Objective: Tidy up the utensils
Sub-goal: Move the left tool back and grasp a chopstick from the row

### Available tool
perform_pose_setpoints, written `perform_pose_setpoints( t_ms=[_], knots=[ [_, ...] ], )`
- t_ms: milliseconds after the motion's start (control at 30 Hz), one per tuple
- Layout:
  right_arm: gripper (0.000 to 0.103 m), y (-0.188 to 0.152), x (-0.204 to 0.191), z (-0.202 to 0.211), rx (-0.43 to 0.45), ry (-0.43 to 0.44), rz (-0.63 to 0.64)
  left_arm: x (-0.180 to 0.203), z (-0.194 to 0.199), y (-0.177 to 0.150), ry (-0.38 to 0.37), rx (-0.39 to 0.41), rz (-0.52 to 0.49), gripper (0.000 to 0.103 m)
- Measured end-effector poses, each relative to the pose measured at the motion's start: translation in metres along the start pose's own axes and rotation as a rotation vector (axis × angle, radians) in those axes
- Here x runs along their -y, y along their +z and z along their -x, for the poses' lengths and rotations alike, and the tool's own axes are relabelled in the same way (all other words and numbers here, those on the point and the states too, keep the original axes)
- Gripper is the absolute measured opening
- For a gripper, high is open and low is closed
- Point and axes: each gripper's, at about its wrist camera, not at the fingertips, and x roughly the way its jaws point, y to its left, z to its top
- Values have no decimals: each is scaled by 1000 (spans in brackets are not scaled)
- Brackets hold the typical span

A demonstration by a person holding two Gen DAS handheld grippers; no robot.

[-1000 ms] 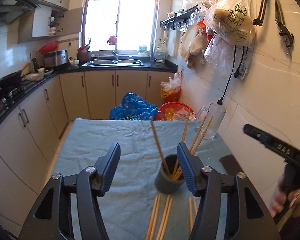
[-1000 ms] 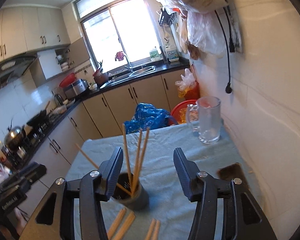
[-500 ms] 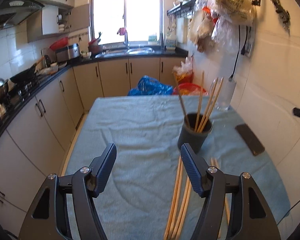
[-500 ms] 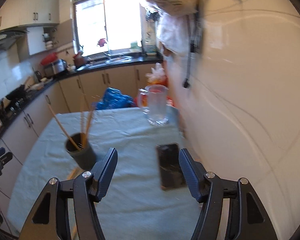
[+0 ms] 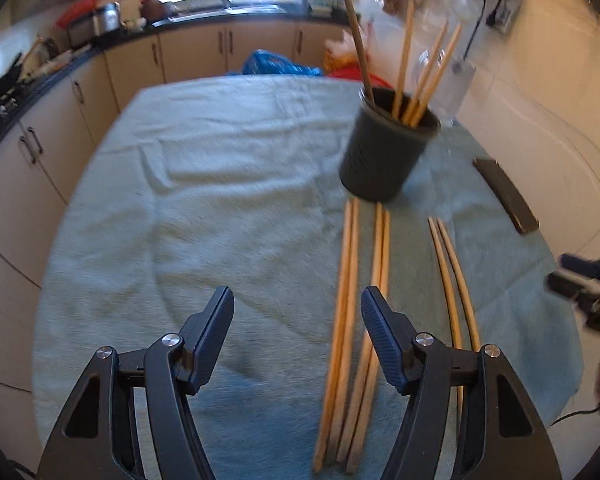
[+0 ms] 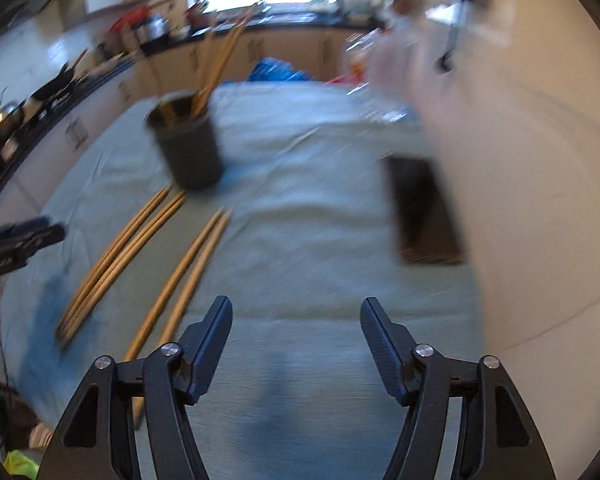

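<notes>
A dark cup [image 5: 386,148] with several chopsticks standing in it sits on the cloth-covered table [image 5: 220,184]; it also shows in the right wrist view [image 6: 188,140]. Several loose wooden chopsticks [image 5: 354,320] lie in pairs in front of the cup; a thinner pair [image 5: 454,292] lies to their right. In the right wrist view the loose chopsticks [image 6: 128,256] lie at the left. My left gripper [image 5: 298,312] is open and empty, low over the cloth just left of the loose chopsticks. My right gripper [image 6: 296,316] is open and empty above bare cloth.
A black phone [image 5: 506,196] lies near the table's right edge by the tiled wall; it also shows in the right wrist view [image 6: 424,208]. A glass jug [image 5: 454,80] stands behind the cup. Kitchen cabinets run along the left and far side.
Both grippers have pulled back from the cup and dropped low towards the cloth. The loose chopsticks now lie in full view in front of them. Both views are motion-blurred.
</notes>
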Motion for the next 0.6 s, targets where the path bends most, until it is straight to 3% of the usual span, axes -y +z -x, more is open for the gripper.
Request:
perform_pose_setpoints(
  t_ms=[200, 367, 600],
  knots=[
    [59, 0, -32, -39, -43, 106, -2, 19, -31, 2, -19, -64, -70, 35],
    [55, 1, -53, -53, -49, 98, 45, 27, -51, 1, -13, -102, -118, 15],
    [45, -2, -54, -65, -63, 66, 41, 21, -58, 4, -27, -107, -111, 8]
  ],
)
